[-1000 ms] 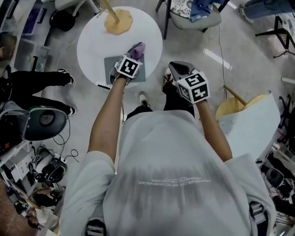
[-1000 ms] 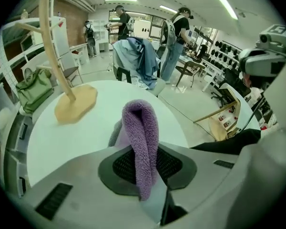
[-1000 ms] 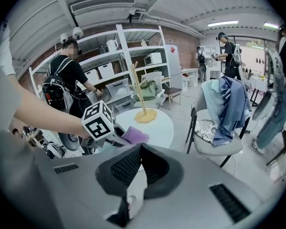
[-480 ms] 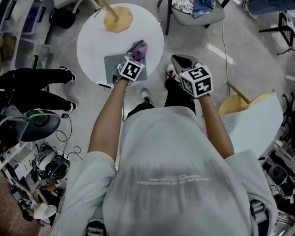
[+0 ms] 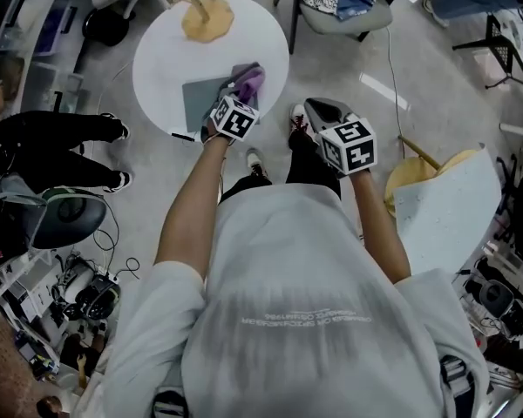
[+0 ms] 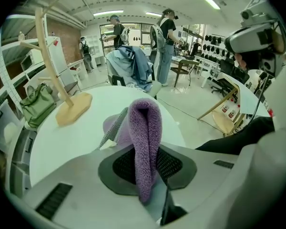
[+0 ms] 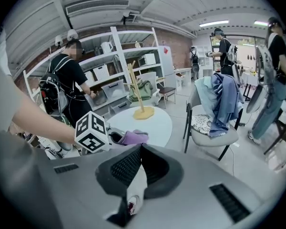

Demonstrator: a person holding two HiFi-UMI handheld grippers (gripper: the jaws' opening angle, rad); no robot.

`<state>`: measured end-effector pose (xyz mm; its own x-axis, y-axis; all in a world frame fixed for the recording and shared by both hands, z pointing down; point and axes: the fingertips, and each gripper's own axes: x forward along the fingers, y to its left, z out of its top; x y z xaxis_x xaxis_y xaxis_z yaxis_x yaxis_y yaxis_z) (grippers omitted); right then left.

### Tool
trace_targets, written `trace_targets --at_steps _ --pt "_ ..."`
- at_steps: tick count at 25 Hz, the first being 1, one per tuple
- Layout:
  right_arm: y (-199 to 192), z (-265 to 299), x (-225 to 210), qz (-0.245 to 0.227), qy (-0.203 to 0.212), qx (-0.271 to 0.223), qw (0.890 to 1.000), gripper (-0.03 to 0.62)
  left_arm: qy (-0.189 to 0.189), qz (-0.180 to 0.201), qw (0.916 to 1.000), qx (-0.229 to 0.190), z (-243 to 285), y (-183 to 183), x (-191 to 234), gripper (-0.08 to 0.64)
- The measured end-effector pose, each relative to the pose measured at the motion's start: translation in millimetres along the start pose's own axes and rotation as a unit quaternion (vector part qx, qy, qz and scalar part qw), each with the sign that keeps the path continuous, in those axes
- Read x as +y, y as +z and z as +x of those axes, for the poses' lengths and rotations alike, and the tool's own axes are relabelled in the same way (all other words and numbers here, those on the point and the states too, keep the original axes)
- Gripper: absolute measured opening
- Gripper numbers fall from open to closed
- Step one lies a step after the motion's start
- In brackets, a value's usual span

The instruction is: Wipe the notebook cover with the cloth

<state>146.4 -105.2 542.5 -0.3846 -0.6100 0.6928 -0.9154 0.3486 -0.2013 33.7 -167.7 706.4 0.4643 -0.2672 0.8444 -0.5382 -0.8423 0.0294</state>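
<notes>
Two tools, one working: my left tool (image 5: 241, 94) is clenched on the purple cloth (image 5: 250, 81), which lies at the far right corner of the grey notebook (image 5: 202, 98) on the round white tabletop (image 5: 170, 50). My right tool (image 7: 139, 151) is closed on nothing, off to the notebook's right. I'd press the cloth flat and sweep overlapping strokes across the cover, pinning the notebook if it slides.

left tongs (image 5: 241, 94) slid cloth (image 5: 249, 80) (purple) toward notebook (image 5: 205, 98) far right corner
</notes>
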Motion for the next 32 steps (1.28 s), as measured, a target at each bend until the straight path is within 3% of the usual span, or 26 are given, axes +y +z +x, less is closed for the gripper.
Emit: trace_targets --at_steps 7,26,30,32 --pt "-18.3 -9.8 21.5 0.007 -0.009 -0.006 1.000 0.002 -0.033 0.014 0.9991 0.023 -6.2 -13.4 -18.8 0.077" --pt "-42.9 -26.3 63.7 0.004 -0.024 -0.021 0.999 0.002 -0.062 0.078 0.9932 0.060 -27.1 -55.8 -62.3 0.075" --pt "-43.6 -30.5 66.4 0.005 -0.027 -0.023 0.999 0.002 -0.076 0.050 0.9939 0.061 -31.9 -58.4 -64.4 0.074" --pt "-44.9 -32.0 66.0 0.006 -0.028 -0.024 0.999 0.002 -0.082 0.056 0.9928 0.066 -32.8 -61.1 -67.8 0.072"
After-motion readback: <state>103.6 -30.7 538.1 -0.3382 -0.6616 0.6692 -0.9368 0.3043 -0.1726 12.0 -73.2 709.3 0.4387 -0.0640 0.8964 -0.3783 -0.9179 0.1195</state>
